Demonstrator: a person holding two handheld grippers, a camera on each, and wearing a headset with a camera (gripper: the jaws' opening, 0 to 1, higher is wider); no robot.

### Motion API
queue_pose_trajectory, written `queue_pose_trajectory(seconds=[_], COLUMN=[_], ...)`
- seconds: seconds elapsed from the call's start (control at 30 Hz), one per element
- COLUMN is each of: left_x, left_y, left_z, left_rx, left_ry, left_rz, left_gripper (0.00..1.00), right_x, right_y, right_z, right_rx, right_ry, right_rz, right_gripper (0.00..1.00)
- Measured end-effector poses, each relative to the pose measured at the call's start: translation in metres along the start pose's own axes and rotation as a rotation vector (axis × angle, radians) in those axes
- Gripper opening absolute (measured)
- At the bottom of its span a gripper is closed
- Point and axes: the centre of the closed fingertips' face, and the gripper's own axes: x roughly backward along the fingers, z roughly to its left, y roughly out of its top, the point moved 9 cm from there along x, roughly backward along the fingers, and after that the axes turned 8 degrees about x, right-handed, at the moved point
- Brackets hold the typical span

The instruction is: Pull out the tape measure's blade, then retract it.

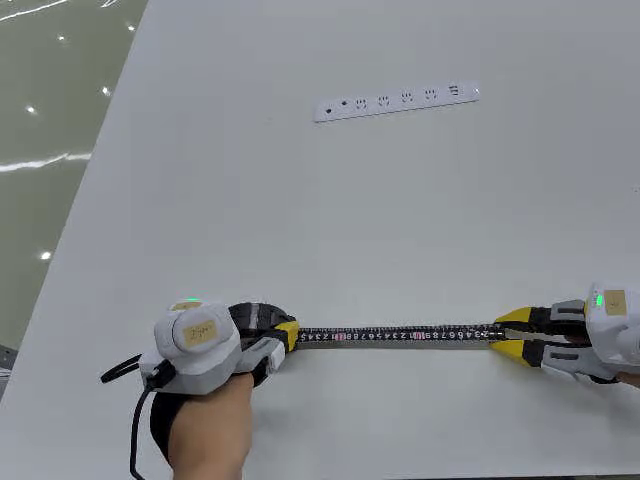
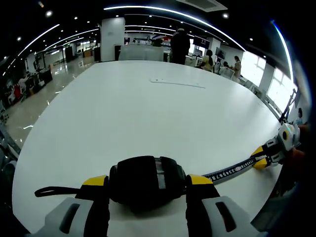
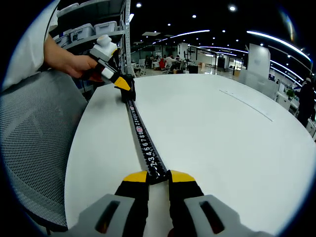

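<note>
The left gripper (image 2: 147,180) has its fingers clamped on the black tape measure case (image 1: 256,318). The right gripper (image 3: 158,176) pinches the tip of the extended blade (image 1: 400,334), which lies on the white table (image 1: 400,220).

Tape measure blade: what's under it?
Bare white table under the blade; its tip is hidden between the right hand-held gripper's jaws, its root inside the case.

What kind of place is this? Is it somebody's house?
Probably not a house: it looks like a big open office or workshop. There is a long white table, rows of ceiling lights, and shelves with bins.
</note>
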Motion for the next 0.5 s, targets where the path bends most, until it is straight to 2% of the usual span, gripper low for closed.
queue_pose_trajectory(seconds=[0.2,0.3,0.5], left_x=[-0.0004,-0.0015,-0.0024], left_y=[0.0019,0.0066,0.0078], left_z=[-0.0008,0.0005,-0.0008], left_rx=[-0.004,-0.004,0.0], left_ry=[0.004,-0.001,0.012], left_rz=[0.022,0.091,0.112], left_gripper=[0.6,0.59,0.58], right_x=[-0.0005,-0.0008,-0.0017], right_y=[0.0003,0.0004,-0.0004], right_z=[0.0002,-0.0002,-0.0032], right_rx=[0.005,0.001,-0.004], right_ry=[0.0,0.0,-0.005], right_rz=[0.002,0.007,0.009], right_gripper=[0.14,0.14,0.14])
